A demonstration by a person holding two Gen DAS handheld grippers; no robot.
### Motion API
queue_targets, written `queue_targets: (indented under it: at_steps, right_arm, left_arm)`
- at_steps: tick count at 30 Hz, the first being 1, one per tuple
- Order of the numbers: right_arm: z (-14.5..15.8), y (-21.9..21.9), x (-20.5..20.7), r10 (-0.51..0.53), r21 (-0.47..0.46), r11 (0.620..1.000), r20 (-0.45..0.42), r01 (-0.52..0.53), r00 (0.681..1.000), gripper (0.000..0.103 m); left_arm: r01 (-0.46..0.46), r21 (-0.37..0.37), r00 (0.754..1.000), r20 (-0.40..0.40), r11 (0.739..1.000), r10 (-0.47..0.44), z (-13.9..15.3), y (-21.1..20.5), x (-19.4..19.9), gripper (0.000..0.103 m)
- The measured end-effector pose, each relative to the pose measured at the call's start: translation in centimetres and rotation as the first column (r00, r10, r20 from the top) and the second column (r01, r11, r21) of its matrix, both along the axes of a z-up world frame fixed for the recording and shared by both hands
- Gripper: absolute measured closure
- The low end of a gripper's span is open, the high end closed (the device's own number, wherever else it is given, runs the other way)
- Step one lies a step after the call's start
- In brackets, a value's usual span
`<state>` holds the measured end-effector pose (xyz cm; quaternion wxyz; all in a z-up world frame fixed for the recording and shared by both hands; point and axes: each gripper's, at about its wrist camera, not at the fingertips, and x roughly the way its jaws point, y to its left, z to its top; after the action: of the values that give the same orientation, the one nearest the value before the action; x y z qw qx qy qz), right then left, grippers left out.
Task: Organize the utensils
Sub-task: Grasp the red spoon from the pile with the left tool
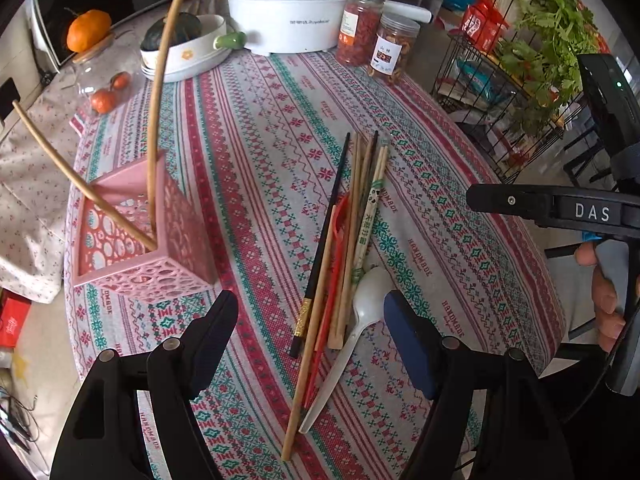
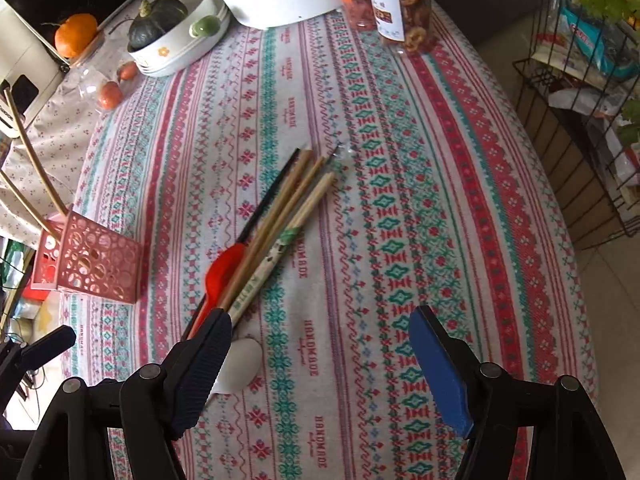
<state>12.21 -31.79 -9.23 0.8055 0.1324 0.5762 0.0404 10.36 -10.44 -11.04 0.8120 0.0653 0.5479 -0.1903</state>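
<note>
**Hand-held grippers poised wide over the utensil pile**

Both the left hand-held gripper (image 1: 310, 334) and right hand-held gripper (image 2: 320, 350) gape, empty. Loose chopsticks (image 1: 352, 220) and a white spoon (image 1: 362, 312) lie on the desk (image 1: 460, 220), right of the pink holder (image 1: 160, 248). Best pinch one chopstick mid-length, then lift it clear.

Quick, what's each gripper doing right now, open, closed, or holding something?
Left gripper: open, holding nothing, above the pile of chopsticks and spoons.
Right gripper: open, holding nothing, over the tablecloth.
</note>
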Motion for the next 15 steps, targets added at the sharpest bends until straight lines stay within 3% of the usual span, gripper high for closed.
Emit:
queue_targets:
  at_steps: [4, 9, 15]
  right_arm:
    - [-0.4, -1.1, 0.1, -0.011, -0.013, 1.000, -0.021, 0.011, 1.000, 0.024]
    - [-0.4, -2.1, 0.2, -0.029, -0.018, 0.999, -0.021, 0.029, 0.999, 0.024]
    - [-0.5, -2.5, 0.3, -0.043, 0.000, 0.999, -0.026, 0.043, 0.999, 0.024]
  left_arm:
    - [0.010, -0.018, 0.999, -0.039, 1.000, -0.010, -1.2, -2.2, 2.3, 0.045]
    - [0.019, 0.028, 0.998, -0.053, 0.999, -0.018, -3.2, -4.9, 5.6, 0.068]
    - [0.006, 0.078, 0.996, -0.085, 0.997, 0.000, -5.6, -6.1, 8.4, 0.083]
